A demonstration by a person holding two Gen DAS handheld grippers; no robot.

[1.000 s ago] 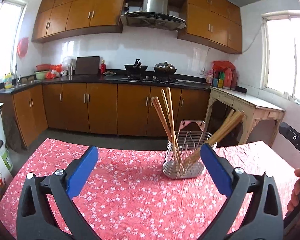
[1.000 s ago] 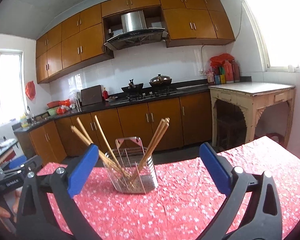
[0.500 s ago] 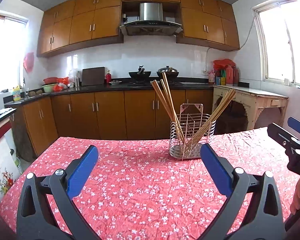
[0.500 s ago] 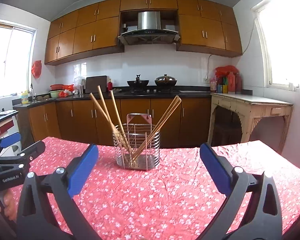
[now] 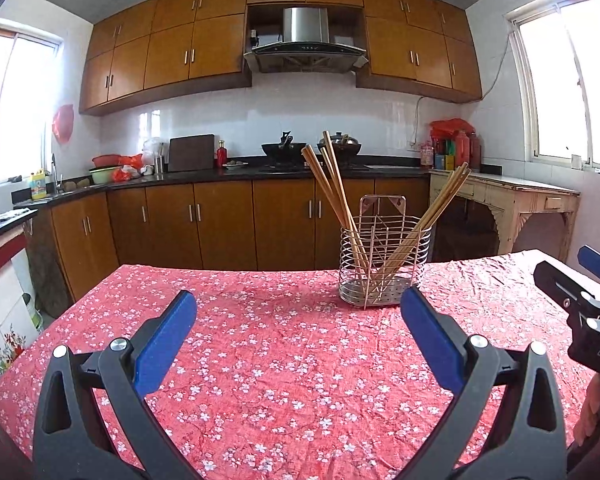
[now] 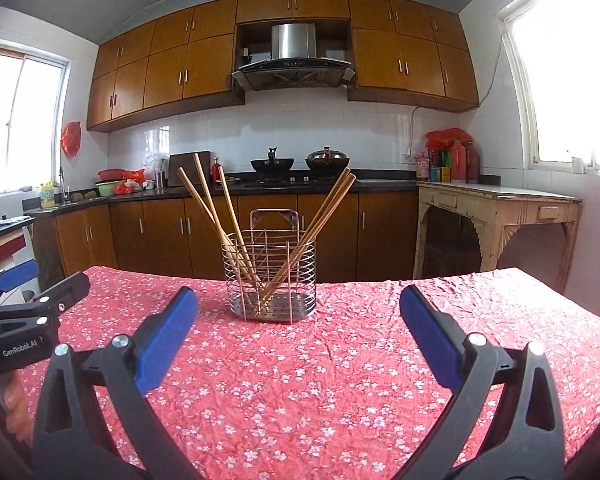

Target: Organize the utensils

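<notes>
Right hand-held gripper point(image 5: 592, 280) cut by the frame edge; chopstick point(image 6: 236, 256) tips behind basket point(image 6: 270, 280) wires.

Now level rather than tilted down, both views. Wire holder point(image 5: 385, 267) farther ahead of left fingers point(image 5: 165, 347), toward right one; in right view point(image 6: 269, 276) nearer left finger point(image 6: 167, 336).

"GenRobot.AI" in white letters on the black body of the left gripper point(image 6: 28, 308), seen at the left edge of the right wrist view. White "DAS", cut off by the frame edge, on the black body of the right gripper point(image 5: 592, 300), seen at the right edge of the left wrist view. Labels on the counter bottles point(image 6: 456, 166) and the yellow jug point(image 6: 47, 196) are too small to read.
</notes>
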